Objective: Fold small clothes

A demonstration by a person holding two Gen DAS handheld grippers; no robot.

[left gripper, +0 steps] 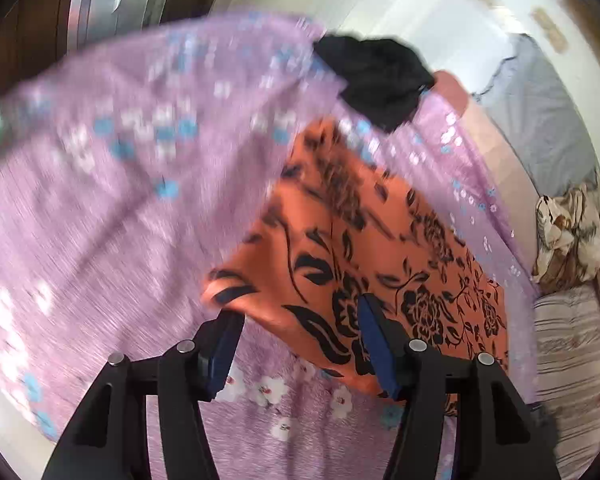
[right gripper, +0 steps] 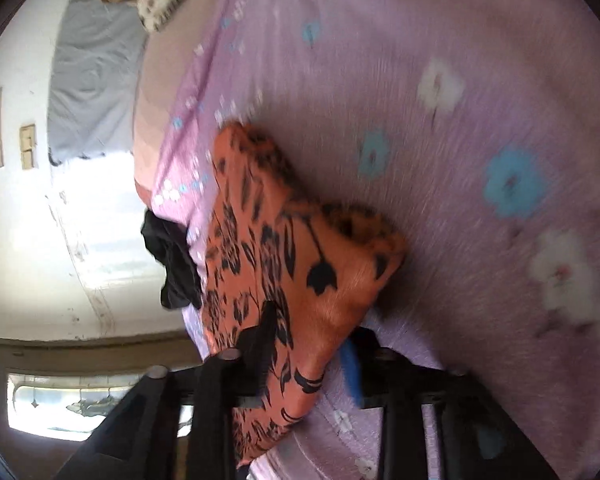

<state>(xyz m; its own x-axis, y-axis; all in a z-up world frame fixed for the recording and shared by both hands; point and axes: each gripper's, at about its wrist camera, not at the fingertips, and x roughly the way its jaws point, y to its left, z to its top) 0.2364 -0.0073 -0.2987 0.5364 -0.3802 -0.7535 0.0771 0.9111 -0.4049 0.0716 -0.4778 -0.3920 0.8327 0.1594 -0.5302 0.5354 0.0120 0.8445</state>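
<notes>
Orange cloth with a black floral print (left gripper: 364, 248) is lying folded on the lilac flowered bedsheet (left gripper: 100, 208), and I am logging what is obscured first. Both wrist views are smearing with motion blur, so the sheet's print and the cloth's far edges are hard to make out. In the left wrist view the cloth's near right corner is being hidden behind the gripper's frame. In the right wrist view the cloth's lower end is running behind the black finger and out toward the bottom of the picture.

I am seeing the left gripper (left gripper: 300, 316) standing open, its blue pads spread, with the cloth's near edge lying between and just beyond the fingertips; no pad is pressing on it. The left fingertip is sitting just below the cloth's near left corner. I am seeing the right gripper (right gripper: 316, 328) open as well: the cloth (right gripper: 292, 272) is draping across its left finger, while the blue pad of the other finger is standing clear of the fabric.

A black garment (left gripper: 376, 80) is lying past the cloth's far end, at the bed's edge. Open sheet is stretching wide to the left of the cloth; to the right the bed is dropping off toward a grey cloth (left gripper: 540, 120) and a patterned bundle (left gripper: 568, 236).
</notes>
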